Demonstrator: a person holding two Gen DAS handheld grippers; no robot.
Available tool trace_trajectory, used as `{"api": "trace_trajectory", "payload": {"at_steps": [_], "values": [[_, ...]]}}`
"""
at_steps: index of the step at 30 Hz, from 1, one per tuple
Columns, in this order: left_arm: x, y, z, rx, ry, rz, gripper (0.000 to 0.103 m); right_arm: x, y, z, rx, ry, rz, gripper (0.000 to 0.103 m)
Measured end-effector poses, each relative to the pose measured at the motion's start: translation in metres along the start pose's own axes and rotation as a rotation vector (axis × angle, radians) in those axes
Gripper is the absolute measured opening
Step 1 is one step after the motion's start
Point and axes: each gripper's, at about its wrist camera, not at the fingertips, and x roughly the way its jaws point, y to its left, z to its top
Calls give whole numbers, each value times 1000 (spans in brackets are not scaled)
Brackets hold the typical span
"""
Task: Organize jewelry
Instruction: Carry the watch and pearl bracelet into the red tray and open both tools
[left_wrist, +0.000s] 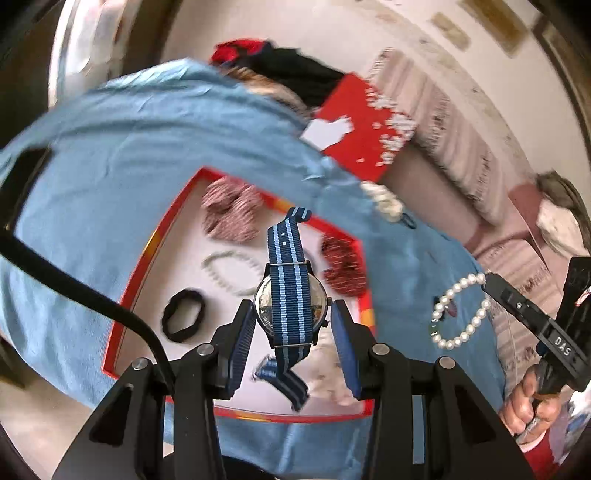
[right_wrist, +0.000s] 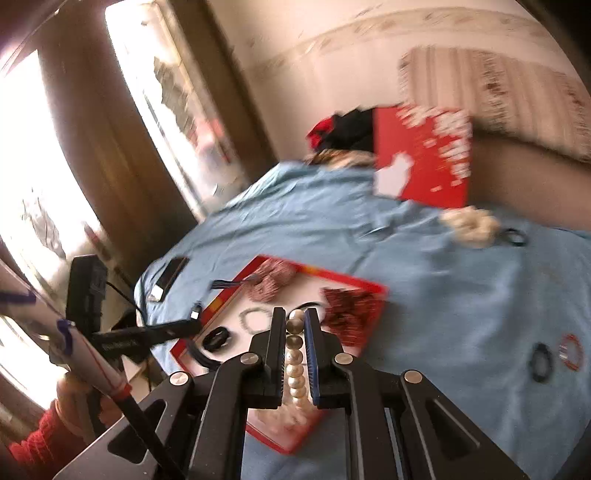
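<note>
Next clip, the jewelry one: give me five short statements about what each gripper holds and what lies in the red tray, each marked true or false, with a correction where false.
1. The left gripper holds a watch with a blue striped strap. True.
2. The right gripper is open and holds nothing. False: its fingers are shut on a pearl bracelet.
3. A black hair tie lies in the red tray. True.
4. The red tray sits on a bare wooden table. False: it rests on a light blue cloth.
5. The watch lies flat in the tray. False: it is held up between the left gripper's fingers, strap ends hanging free.
</note>
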Motion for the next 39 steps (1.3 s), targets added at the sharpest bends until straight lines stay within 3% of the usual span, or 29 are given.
{"api": "trace_trajectory", "payload": {"at_steps": [5, 9, 12, 15, 20, 22, 24, 28, 34, 39], "values": [[15, 21, -3, -46, 7, -14, 41, 74, 24, 4, -21, 106, 8, 11], [22, 25, -3, -40, 8, 0, 41, 116, 8, -7, 37, 189, -7, 11], [29, 26, -3, -30, 20, 13, 39, 138, -5, -18, 45, 237, -69, 11], [32, 29, -5, -30, 22, 7, 39, 144, -15, -25, 25, 256, -128, 11], [39, 33, -8, -54, 31, 7, 39, 141, -24, -23, 23, 261, -153, 15], [42, 33, -9, -58, 39, 11, 39, 136, -23, -22, 25, 254, -148, 34], [46, 34, -9, -60, 51, 13, 39, 128, -21, -20, 19, 233, -143, 45], [49, 40, -8, -79, 52, 22, 39, 114, -9, -19, -21, 207, -139, 46], [40, 53, -6, -158, 22, -80, 43, 108, 5, -23, -58, 198, -119, 46], [29, 46, -7, -129, 0, -82, 45, 109, 15, -25, -69, 202, -96, 46]]}}
